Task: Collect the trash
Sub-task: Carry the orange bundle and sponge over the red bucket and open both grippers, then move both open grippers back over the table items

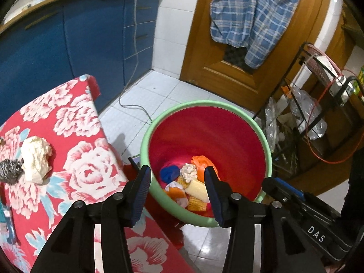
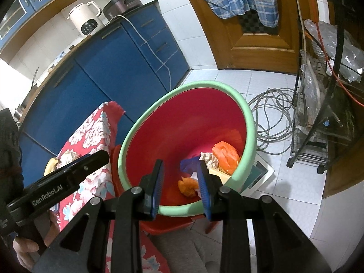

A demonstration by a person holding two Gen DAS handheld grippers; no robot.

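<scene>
Showing on the left gripper (image 1: 177,177): black angular linkage arms, round silver pivot pins, ridged dark-blue pads (image 1: 142,195) lining both fingers. Repeating on the right gripper (image 2: 180,173): black arms, silver pins, blue ribbed pads (image 2: 158,188). Carrying white lettering along each black body, "DAS" on one, "GenRobot.AI" on the other. Peeking in at the near left edge: a hand (image 2: 22,252) beside a dark sleeve (image 2: 9,150)

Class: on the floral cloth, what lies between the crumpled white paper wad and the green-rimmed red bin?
Nothing; left wrist view shows bare floral cloth between paper wad and bin.
</scene>
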